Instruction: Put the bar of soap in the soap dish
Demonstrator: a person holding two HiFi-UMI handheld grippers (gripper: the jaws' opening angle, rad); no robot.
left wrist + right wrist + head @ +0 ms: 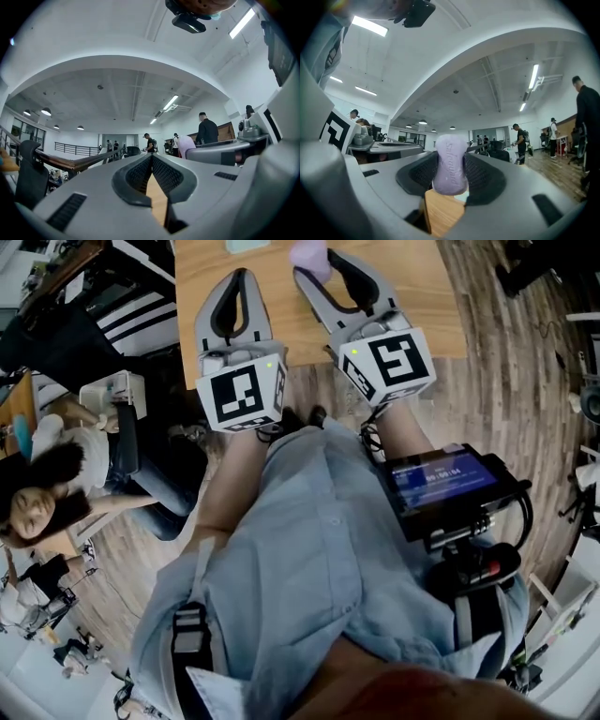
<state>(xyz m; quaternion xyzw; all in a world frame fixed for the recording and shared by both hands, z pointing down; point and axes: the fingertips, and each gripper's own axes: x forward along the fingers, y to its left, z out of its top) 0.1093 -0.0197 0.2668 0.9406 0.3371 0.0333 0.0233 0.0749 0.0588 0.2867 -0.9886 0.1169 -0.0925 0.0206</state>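
Note:
A lavender bar of soap [309, 257] is held on edge between the jaws of my right gripper [315, 262], above the far part of the wooden table [422, 296]. In the right gripper view the soap [450, 164] fills the gap between the pads, and the right gripper [450, 171] is shut on it. A pale teal object [246, 245], possibly the soap dish, is cut off by the top edge. My left gripper [242, 277] hovers to the soap's left, and the left gripper [151, 157] is shut with nothing in it. From there the soap [186, 145] shows at the right.
The table's near edge [309, 371] runs just under both marker cubes. A seated person [56, 474] is at the left on the wood floor. A screen device [445, 479] hangs at the wearer's chest. Several people stand far off in the room.

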